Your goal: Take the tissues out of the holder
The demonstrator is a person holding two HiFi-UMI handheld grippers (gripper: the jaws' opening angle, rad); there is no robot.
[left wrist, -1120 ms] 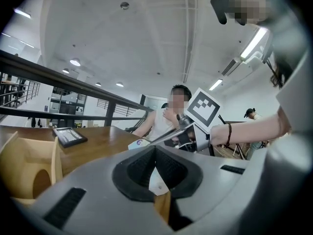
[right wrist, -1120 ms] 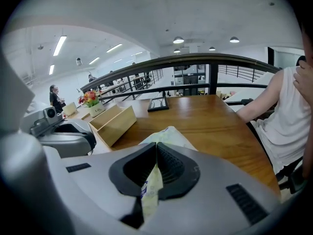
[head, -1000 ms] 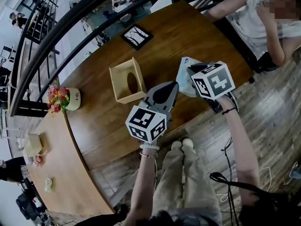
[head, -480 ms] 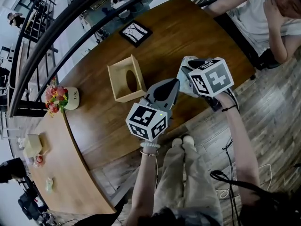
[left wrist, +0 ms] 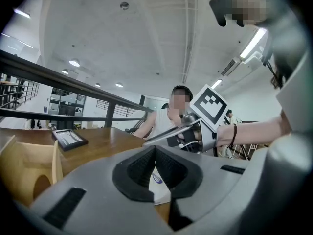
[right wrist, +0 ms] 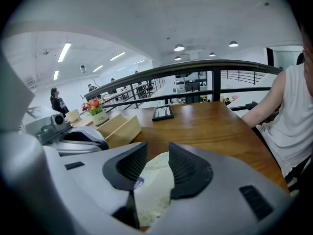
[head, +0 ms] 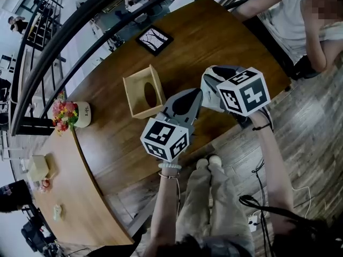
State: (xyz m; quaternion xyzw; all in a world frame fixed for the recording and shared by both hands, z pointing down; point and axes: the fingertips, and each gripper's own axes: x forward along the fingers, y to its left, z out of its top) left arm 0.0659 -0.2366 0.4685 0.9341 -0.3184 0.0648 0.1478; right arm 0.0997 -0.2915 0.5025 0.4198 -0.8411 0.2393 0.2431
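Observation:
The wooden tissue holder (head: 144,92) lies empty on the brown table (head: 214,31), its oval slot showing. A pale tissue pack (head: 210,92) lies on the table to its right. My right gripper (head: 214,78) hangs just over the pack and its jaws are opening. In the right gripper view the pack (right wrist: 156,185) shows in the gap between the pads without touching them. My left gripper (head: 196,94) is shut and empty, between the holder and the pack. In the left gripper view the pack (left wrist: 161,190) lies just beyond the closed pads.
A black picture frame (head: 155,40) lies at the table's far side. A flower pot (head: 67,114) stands at the left. A person (head: 300,20) sits at the far right corner. A dark railing (head: 80,31) curves behind the table. The table's near edge runs just below both grippers.
My right gripper's jaws have parted and let go of the tissue pack, which now rests on the table. The left gripper has barely moved.

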